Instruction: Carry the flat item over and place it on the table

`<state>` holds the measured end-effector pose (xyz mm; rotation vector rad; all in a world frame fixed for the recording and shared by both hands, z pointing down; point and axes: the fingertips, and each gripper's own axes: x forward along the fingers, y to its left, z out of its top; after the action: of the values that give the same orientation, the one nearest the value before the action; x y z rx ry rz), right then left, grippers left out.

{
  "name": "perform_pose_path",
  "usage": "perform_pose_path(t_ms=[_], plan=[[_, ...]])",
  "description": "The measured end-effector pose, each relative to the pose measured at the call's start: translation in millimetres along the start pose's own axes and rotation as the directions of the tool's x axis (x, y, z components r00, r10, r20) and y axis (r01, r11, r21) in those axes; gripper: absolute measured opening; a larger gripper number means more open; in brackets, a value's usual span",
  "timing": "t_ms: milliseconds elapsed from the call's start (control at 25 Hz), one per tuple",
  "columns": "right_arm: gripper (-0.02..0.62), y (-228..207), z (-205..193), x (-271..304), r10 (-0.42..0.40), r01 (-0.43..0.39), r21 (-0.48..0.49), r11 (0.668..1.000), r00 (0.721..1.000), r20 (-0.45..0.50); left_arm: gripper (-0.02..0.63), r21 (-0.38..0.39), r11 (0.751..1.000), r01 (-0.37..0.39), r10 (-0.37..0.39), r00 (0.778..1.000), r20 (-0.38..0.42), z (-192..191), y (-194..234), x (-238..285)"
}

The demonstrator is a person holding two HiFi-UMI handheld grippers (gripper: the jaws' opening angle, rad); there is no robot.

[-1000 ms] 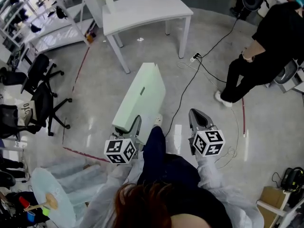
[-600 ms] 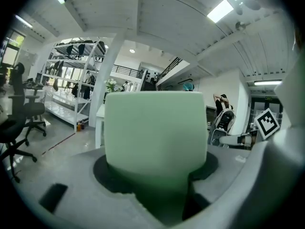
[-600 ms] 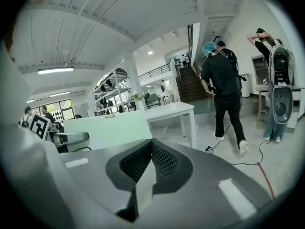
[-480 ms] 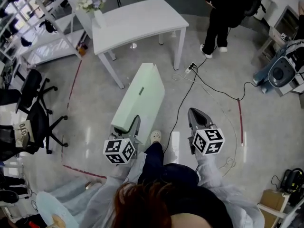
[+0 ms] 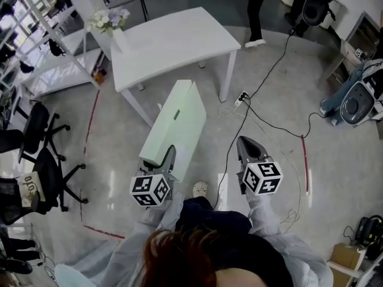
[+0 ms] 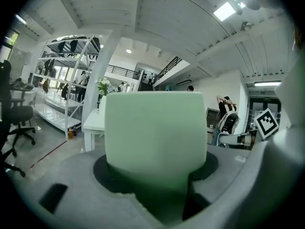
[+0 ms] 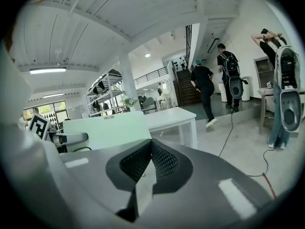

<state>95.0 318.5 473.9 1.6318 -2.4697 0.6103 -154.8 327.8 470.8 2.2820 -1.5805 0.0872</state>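
The flat item [image 5: 176, 121] is a long pale green board, held out level above the floor and pointing at the white table [image 5: 173, 40]. My left gripper [image 5: 169, 152] is shut on its near end. In the left gripper view the green board [image 6: 155, 132] fills the space between the jaws of the left gripper [image 6: 157, 178], and the table [image 6: 93, 123] shows behind it. My right gripper [image 5: 246, 143] hangs to the right of the board, shut, with nothing in it. In the right gripper view the jaws of the right gripper [image 7: 151, 149] meet, with the board [image 7: 102, 130] at left.
A vase of flowers [image 5: 111, 23] stands on the table's left corner. Black office chairs [image 5: 36, 130] and white shelving [image 5: 42, 46] are at left. A cable [image 5: 263, 115] with a power strip [image 5: 241, 97] crosses the floor at right. A person [image 5: 257, 5] walks beyond the table.
The table has drawn nearer and lower in the head view as I walk toward it. The person on the right has walked off to the far side. Both grippers keep their pose.
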Motion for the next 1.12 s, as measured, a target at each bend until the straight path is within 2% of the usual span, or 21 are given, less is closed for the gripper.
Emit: perform_pose_path(t_ms=[320, 600, 800, 1120], plan=[[0.012, -6, 31, 66, -0.010, 0.010, -0.004, 1.000, 1.000, 0.027, 0.272, -0.034, 0.998, 0.044, -0.043, 0.998, 0.036, 34, 38, 51], [0.012, 3, 21, 85, -0.012, 0.013, 0.021, 1.000, 1.000, -0.005, 0.272, -0.043, 0.998, 0.056, -0.054, 0.998, 0.037, 40, 57, 59], [0.012, 6, 21, 106, -0.005, 0.006, 0.018, 1.000, 1.000, -0.017, 0.272, -0.078, 0.995, 0.065, -0.062, 0.997, 0.043, 42, 67, 67], [0.012, -7, 47, 161, 0.009, -0.009, 0.001, 1.000, 1.000, -0.028, 0.272, -0.117, 0.989, 0.091, -0.084, 0.994, 0.067, 64, 80, 115]])
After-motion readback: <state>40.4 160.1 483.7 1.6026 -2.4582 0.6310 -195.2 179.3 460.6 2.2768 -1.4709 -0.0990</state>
